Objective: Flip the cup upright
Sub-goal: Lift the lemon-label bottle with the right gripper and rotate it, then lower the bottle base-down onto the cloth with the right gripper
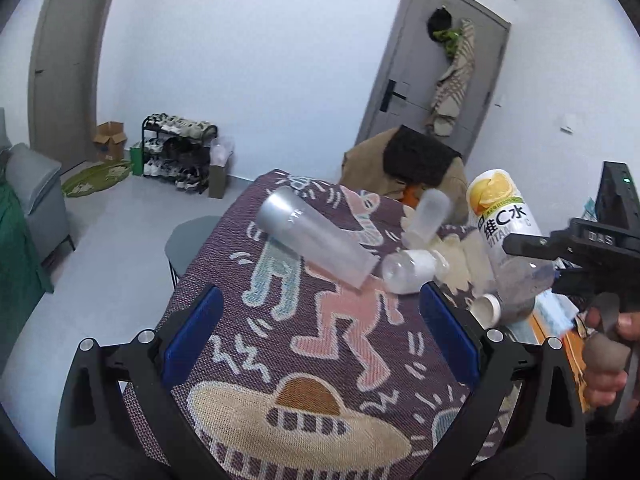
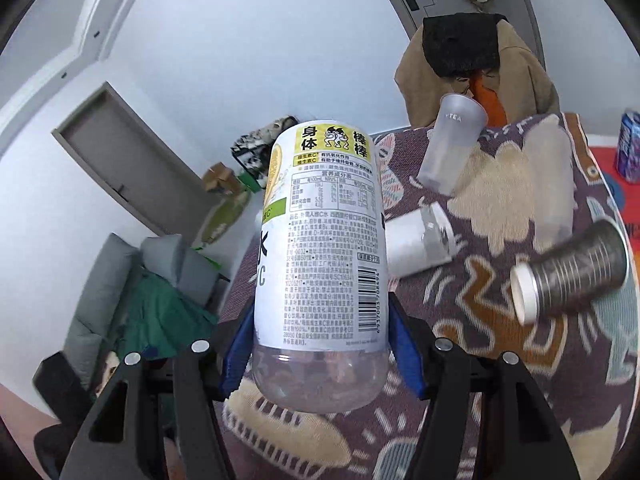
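Note:
My right gripper (image 2: 320, 344) is shut on a white-labelled vitamin C drink bottle (image 2: 324, 248), held tilted above the table; the bottle also shows in the left wrist view (image 1: 502, 216). My left gripper (image 1: 320, 320) is open and empty over the patterned cloth. A frosted clear cup (image 1: 316, 240) lies on its side ahead of it, also in the right wrist view (image 2: 450, 142). A small clear bottle (image 1: 412, 268) lies beside the cup's rim. A dark ribbed cup (image 2: 576, 272) lies on its side at the right.
A patterned cloth (image 1: 304, 360) covers the table. A second frosted cup (image 1: 430, 212) lies at the far side. A chair with a brown coat (image 1: 404, 164) stands behind the table. A black device (image 1: 616, 196) stands at the right edge.

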A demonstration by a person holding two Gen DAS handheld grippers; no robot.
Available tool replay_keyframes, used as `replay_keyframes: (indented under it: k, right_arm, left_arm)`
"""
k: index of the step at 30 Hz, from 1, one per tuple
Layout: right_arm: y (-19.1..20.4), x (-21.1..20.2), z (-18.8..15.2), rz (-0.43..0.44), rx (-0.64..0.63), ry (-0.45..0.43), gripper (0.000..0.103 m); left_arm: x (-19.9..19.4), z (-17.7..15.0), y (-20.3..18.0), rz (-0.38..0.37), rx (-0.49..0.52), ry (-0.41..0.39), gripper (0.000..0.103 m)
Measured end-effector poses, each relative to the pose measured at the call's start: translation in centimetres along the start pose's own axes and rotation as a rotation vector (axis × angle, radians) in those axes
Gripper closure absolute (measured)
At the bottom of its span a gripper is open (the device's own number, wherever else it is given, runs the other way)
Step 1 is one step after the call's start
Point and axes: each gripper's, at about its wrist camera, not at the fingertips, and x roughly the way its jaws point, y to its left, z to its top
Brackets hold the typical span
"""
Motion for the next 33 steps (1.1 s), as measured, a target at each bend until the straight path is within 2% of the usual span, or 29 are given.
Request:
replay_keyframes:
  k: [4, 12, 16, 20, 24, 33]
  right_arm:
    - [-0.7, -1.7, -3.1, 0.048, 0.043, -0.01, 0.042]
    - [-3.3, -3.2, -8.5, 0.034, 0.131, -0.049, 0.042]
    - [-4.9, -2.8, -11.4, 0.021, 0.18, -0.039, 0.042]
    - [-6.3, -1.9, -14.1, -0.033, 0.19, -0.03, 0.042]
    - [-8.0, -0.2, -16.6, -0.047, 0.227, 0.007, 0.042]
    - [-9.6, 2.1, -18.8, -0.035, 0.264, 0.043, 0.042]
  left_arm:
    - [-0.2, -0.5, -0.8, -0.04, 0.029, 0.031, 0.006]
    - [0.3, -2.3, -2.7, -0.101, 0.128, 0.103, 0.006]
    - [0.6, -3.3, -3.9, -0.126, 0.182, 0.141, 0.006]
    - [1.2, -4.1, -4.8, -0.15, 0.219, 0.175, 0.006]
    - [2.0, -4.9, -5.5, -0.169, 0.241, 0.208, 0.006]
    - [3.4, -6.6, -6.2, -0.232, 0.225, 0.307, 0.006]
